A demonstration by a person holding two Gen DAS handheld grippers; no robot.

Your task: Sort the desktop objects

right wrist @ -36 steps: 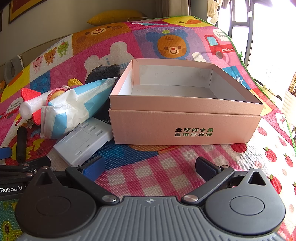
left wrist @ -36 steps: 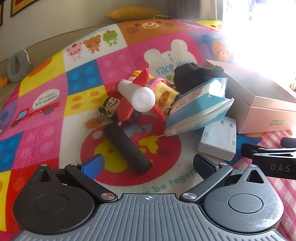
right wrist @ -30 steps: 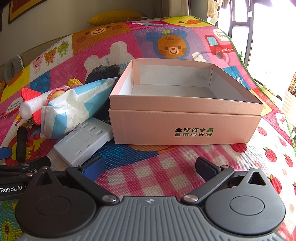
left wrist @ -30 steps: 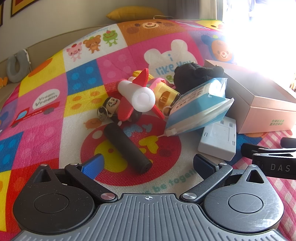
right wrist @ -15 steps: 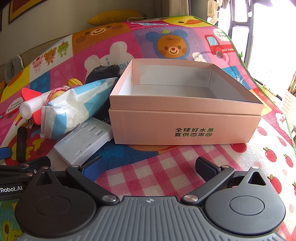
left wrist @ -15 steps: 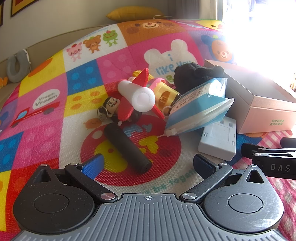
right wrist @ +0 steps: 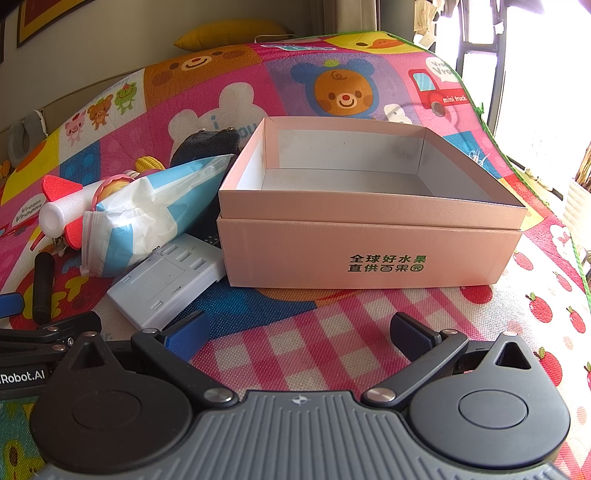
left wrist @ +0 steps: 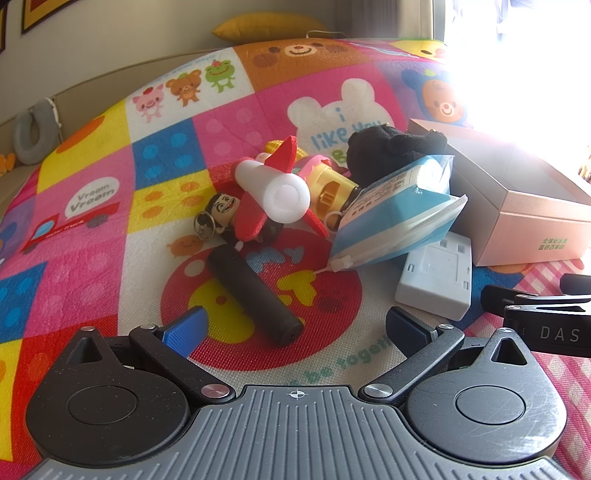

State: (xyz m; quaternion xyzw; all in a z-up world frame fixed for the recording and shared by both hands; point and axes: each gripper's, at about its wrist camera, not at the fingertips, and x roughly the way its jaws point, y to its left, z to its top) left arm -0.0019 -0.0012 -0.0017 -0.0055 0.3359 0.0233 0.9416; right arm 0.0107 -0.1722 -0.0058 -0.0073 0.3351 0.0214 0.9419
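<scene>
A heap of small objects lies on a colourful play mat: a black cylinder (left wrist: 255, 291), a white foam rocket with red fins (left wrist: 275, 192), a figure keychain (left wrist: 218, 214), a yellow toy (left wrist: 328, 188), a black plush (left wrist: 388, 151), a blue-and-white packet (left wrist: 395, 221) and a white plastic block (left wrist: 437, 280). My left gripper (left wrist: 293, 326) stands open just short of the cylinder, holding nothing. An open pink cardboard box (right wrist: 369, 243) sits right of the heap and holds nothing. My right gripper (right wrist: 295, 336) is open in front of the box, also holding nothing.
The play mat (right wrist: 314, 343) covers the whole surface; its right edge (right wrist: 517, 166) drops off beside a bright window. A yellow cushion (left wrist: 269, 27) lies at the far end. Part of the right gripper's body (left wrist: 543, 317) shows at the right of the left wrist view.
</scene>
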